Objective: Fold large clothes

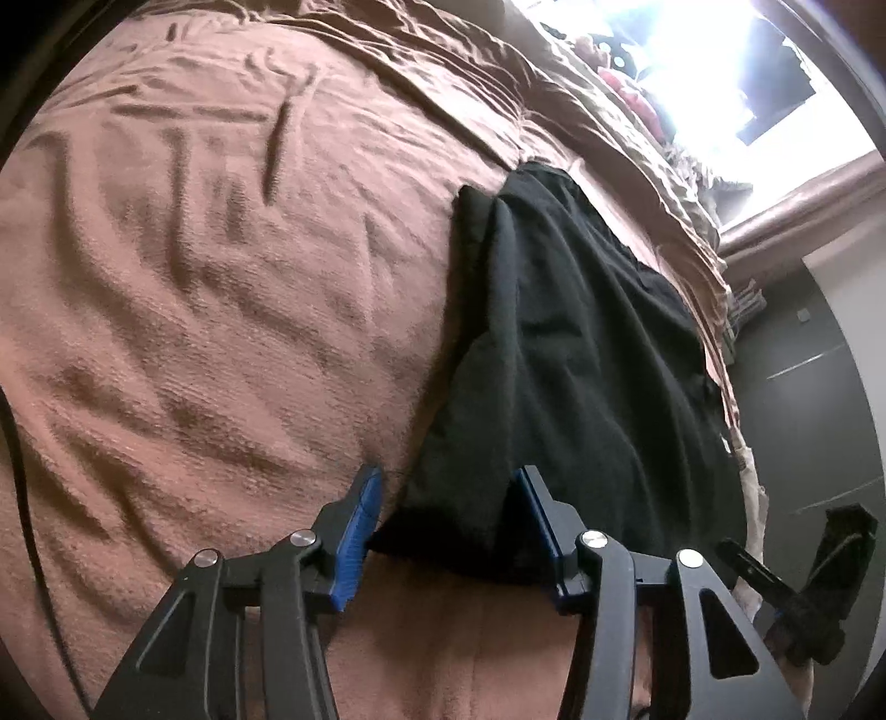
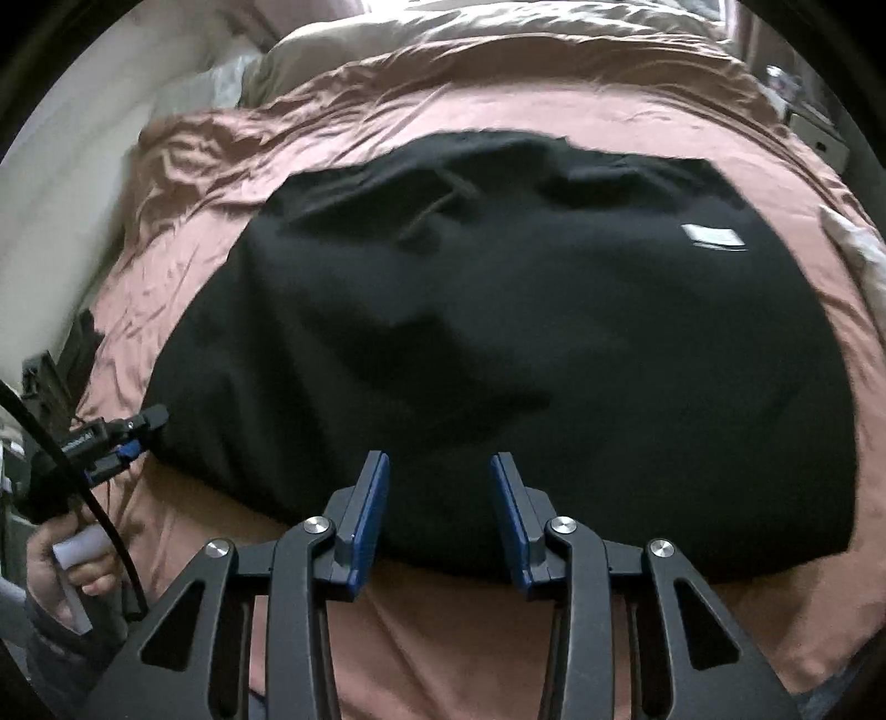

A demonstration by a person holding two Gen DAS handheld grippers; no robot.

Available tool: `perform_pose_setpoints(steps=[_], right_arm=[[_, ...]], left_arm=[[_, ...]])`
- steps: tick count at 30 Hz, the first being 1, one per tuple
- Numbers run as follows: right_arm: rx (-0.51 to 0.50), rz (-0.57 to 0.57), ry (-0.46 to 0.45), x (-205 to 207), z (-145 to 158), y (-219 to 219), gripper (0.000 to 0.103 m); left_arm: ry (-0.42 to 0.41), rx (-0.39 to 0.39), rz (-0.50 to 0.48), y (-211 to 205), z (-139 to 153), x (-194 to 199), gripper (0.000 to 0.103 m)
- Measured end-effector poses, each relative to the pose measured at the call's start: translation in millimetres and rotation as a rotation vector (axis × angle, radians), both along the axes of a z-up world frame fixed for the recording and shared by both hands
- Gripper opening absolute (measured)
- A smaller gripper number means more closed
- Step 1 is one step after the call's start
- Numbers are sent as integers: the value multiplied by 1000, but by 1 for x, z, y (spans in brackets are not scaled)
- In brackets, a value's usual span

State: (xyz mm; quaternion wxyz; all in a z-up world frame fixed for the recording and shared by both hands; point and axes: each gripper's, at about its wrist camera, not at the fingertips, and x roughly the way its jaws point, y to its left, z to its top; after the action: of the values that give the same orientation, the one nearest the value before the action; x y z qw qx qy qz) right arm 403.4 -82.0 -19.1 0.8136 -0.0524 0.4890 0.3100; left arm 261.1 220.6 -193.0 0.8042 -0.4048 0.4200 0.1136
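Note:
A large black garment point(image 2: 526, 332) lies spread on a bed with a pinkish-brown cover point(image 2: 443, 620); a small white label point(image 2: 711, 237) shows near its far right. In the left wrist view the garment point(image 1: 581, 376) lies right of centre. My left gripper point(image 1: 446, 482) is open, its blue-padded fingers either side of the garment's near corner. It also shows in the right wrist view point(image 2: 138, 432) at the garment's left edge. My right gripper point(image 2: 437, 462) is open over the garment's near edge, holding nothing. It shows in the left wrist view point(image 1: 814, 576) at far right.
The wrinkled bed cover point(image 1: 221, 304) fills the left side. Beige bedding and pillows point(image 2: 498, 27) lie at the head of the bed. A bright window point(image 1: 720, 83) and dark floor point(image 1: 803, 415) lie beyond the bed's right edge. A black cable point(image 2: 83, 487) hangs by the left hand.

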Motion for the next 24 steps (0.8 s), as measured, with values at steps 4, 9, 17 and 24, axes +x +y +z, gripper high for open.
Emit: perform_pose_setpoints(steps=[4, 9, 17, 24], right_arm=[[-33, 1, 5, 17, -14, 23, 35], [-72, -24, -24, 43, -23, 57, 35], [-68, -69, -52, 89, -32, 88, 23], [-65, -93, -79, 128, -35, 116, 23]], left_arm=[[0, -3, 2, -2, 1, 0, 52], [11, -20, 31, -1, 1, 0, 52], [37, -37, 90, 2, 2, 1, 52], [39, -87, 142, 7, -1, -3, 52]])
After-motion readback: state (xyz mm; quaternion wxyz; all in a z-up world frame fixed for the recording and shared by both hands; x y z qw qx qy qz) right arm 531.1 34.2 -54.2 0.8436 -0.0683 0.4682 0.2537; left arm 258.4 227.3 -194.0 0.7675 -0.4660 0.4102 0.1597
